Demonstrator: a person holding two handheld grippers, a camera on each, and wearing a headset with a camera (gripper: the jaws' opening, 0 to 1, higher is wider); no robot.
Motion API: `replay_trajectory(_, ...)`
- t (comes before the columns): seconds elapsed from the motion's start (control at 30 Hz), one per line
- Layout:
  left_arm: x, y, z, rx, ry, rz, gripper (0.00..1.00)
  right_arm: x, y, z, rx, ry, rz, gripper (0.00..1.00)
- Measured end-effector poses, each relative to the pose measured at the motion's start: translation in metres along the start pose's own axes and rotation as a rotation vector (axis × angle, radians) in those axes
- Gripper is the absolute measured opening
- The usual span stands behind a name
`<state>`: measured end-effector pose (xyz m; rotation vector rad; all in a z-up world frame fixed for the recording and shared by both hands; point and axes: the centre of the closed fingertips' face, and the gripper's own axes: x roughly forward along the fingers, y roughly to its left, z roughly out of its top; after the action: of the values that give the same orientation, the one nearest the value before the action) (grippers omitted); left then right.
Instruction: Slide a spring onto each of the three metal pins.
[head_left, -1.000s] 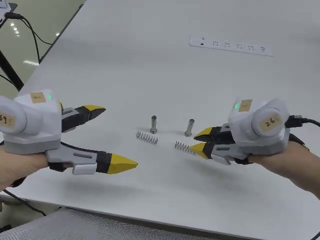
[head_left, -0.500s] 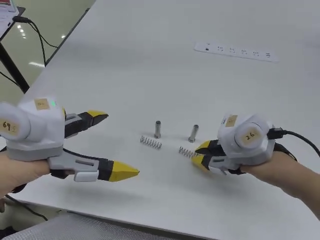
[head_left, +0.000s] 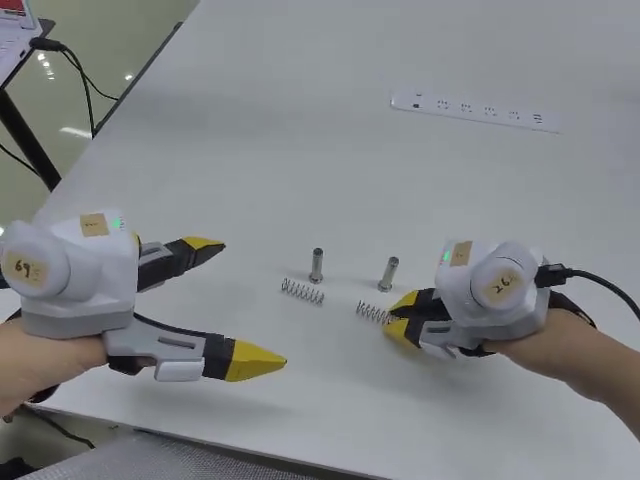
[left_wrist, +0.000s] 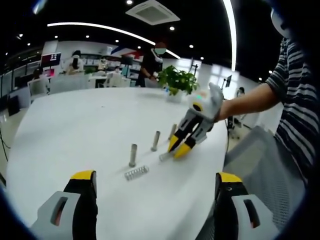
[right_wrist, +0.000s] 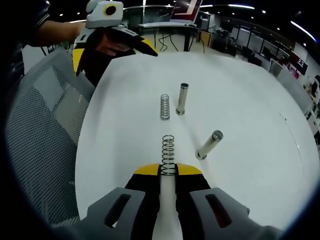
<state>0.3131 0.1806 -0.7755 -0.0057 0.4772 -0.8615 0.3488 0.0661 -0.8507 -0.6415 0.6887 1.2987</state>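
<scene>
Two metal pins (head_left: 317, 265) (head_left: 389, 272) stand upright on the white table (head_left: 300, 150). One spring (head_left: 301, 291) lies loose in front of the left pin. A second spring (head_left: 371, 312) lies by the right pin, its near end between the yellow tips of my right gripper (head_left: 395, 316). In the right gripper view that spring (right_wrist: 168, 149) runs straight out from the nearly closed jaws of the right gripper (right_wrist: 168, 171). My left gripper (head_left: 235, 300) hangs wide open at the left, holding nothing. In the left gripper view, three pins (left_wrist: 133, 155) (left_wrist: 156, 141) (left_wrist: 173, 131) stand in a row.
A white power strip (head_left: 470, 109) lies at the back right of the table. A cable (head_left: 590, 283) trails from the right gripper. Beyond the table's left edge are floor and black cables (head_left: 75, 70). People and a plant (left_wrist: 177, 80) are far behind the table.
My right gripper has dropped onto the near end of the right spring and its jaws have narrowed around it. The left gripper stays open, roughly in place.
</scene>
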Motion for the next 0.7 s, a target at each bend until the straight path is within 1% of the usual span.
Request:
replay_trajectory(0.13,0.004,-0.009,-0.001,0.001,0.004,-0.028,0.94,-0.01,0.002,0.004,-0.028,-0.006,0.0,0.07)
replay_trajectory(0.17,0.004,-0.012,-0.001,-0.006,0.005,-0.045,0.93,-0.013,0.003,0.005,-0.036,-0.011,0.0,0.07)
replay_trajectory(0.3,0.005,-0.019,-0.003,-0.004,0.018,-0.076,0.86,-0.025,0.003,0.009,-0.057,-0.026,-0.008,0.07)
replay_trajectory(0.33,0.006,-0.023,-0.004,-0.005,0.026,-0.091,0.85,-0.029,0.002,0.01,-0.06,-0.029,-0.012,0.07)
replay_trajectory(0.43,0.01,-0.027,-0.005,-0.003,0.036,-0.116,0.8,-0.038,0.006,0.011,-0.078,-0.035,-0.004,0.07)
replay_trajectory(0.5,0.013,-0.032,-0.002,-0.001,0.036,-0.141,0.76,-0.043,0.008,0.011,-0.1,-0.035,-0.003,0.07)
replay_trajectory(0.57,0.017,-0.035,0.001,0.006,0.034,-0.156,0.71,-0.049,0.012,0.011,-0.123,-0.032,-0.004,0.07)
replay_trajectory(0.63,0.024,-0.042,0.007,0.006,0.031,-0.188,0.68,-0.053,0.015,0.012,-0.135,-0.032,-0.003,0.07)
replay_trajectory(0.7,0.03,-0.046,0.011,0.015,0.027,-0.209,0.63,-0.056,0.018,0.013,-0.152,-0.036,0.001,0.07)
